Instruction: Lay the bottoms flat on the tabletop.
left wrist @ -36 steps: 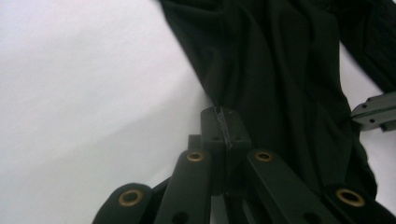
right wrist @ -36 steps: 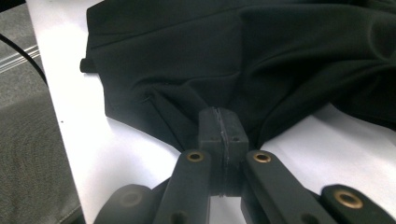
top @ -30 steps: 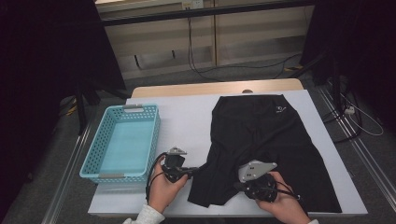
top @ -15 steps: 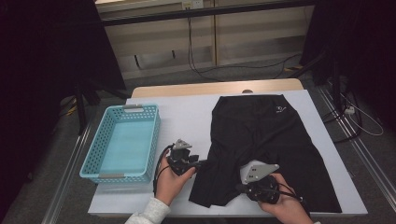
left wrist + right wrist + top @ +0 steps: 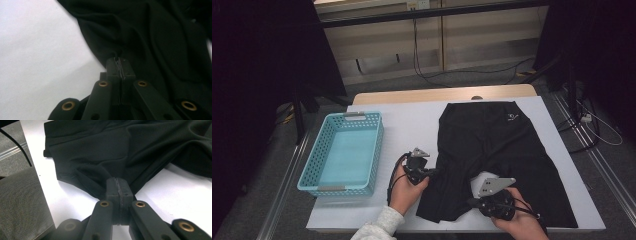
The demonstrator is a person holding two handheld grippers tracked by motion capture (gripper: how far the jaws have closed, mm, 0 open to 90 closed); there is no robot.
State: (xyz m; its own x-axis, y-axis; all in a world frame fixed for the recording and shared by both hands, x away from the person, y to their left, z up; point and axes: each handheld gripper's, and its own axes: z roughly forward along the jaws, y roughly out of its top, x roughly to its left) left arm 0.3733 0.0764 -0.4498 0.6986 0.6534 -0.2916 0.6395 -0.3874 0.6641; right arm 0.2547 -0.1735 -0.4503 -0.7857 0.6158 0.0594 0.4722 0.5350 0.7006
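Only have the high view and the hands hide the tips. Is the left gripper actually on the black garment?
Observer: Yes. In the left gripper view, the left gripper has just closed, and its fingers are pinching the black garment at its edge.
Operator: Right one?
Observer: The right gripper is shut too, with a fold of the cloth drawn into its tips.
Operator: What's around that fold?
Observer: The white table shows on both sides of the pinched fold.

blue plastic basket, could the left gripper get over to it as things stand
Probably yes, once it lets go: the blue plastic basket lies beside the left gripper with bare white table between, but its jaws pinch the black fabric shorts.
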